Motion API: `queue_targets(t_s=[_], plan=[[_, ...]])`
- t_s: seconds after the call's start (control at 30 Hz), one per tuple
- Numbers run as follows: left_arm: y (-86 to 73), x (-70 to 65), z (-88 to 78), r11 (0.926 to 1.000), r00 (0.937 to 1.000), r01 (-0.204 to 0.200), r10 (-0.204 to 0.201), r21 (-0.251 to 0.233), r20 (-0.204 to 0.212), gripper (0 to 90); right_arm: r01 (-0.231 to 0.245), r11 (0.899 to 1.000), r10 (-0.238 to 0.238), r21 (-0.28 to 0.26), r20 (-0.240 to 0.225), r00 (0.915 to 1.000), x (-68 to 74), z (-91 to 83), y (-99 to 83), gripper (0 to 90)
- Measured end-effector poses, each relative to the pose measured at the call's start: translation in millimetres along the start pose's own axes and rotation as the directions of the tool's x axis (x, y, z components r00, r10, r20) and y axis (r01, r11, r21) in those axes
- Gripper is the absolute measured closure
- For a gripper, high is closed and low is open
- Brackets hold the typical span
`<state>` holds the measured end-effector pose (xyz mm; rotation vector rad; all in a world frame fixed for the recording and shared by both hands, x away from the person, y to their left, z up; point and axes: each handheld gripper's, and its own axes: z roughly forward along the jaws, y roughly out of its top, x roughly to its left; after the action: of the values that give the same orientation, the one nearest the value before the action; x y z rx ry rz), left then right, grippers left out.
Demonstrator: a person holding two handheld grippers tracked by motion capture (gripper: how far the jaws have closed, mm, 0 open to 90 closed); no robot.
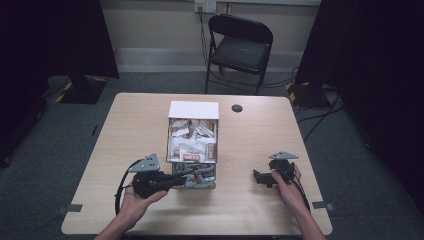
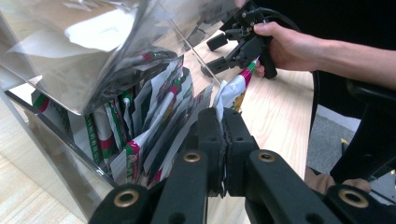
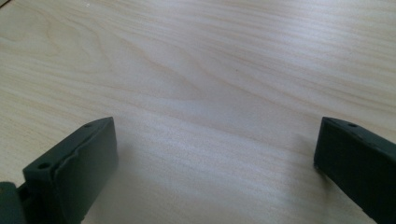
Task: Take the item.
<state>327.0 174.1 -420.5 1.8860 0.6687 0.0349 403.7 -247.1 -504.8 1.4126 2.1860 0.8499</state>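
Note:
A clear plastic box (image 1: 174, 150) stands at the middle of the table, packed with white sachets (image 1: 192, 131) printed in red and green. My left gripper (image 1: 178, 180) reaches into the box's near end from the left. In the left gripper view its jaws (image 2: 223, 114) are pressed together on the edge of one sachet (image 2: 235, 89), which sticks up beyond them among the other sachets (image 2: 154, 107) behind the clear wall (image 2: 56, 154). My right gripper (image 1: 258, 177) rests low over bare table to the right of the box. Its jaws (image 3: 217, 140) stand wide apart with nothing between them.
The box has a white panel (image 1: 194, 109) at its far end. A small black round disc (image 1: 237, 108) lies on the table behind it. A black folding chair (image 1: 240, 45) stands beyond the far table edge. A person's hand holds the right gripper (image 2: 233, 49).

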Motion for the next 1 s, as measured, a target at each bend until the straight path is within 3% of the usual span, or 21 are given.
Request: queue_targets(t_s=[0.53, 1.0], plan=[[5.3, -3.6, -10.3, 0.9996, 0.9988, 0.008, -0.007, -0.026, 0.048, 88.5, 0.000, 1.000, 0.000, 0.000, 0.000, 1.0000, 0.0, 0.0, 0.0, 0.0], [7.0, -12.7, -20.7, 0.9995, 0.9986, -0.002, 0.003, -0.031, 0.054, 88.5, 0.000, 1.000, 0.000, 0.000, 0.000, 1.0000, 0.0, 0.0, 0.0, 0.0]])
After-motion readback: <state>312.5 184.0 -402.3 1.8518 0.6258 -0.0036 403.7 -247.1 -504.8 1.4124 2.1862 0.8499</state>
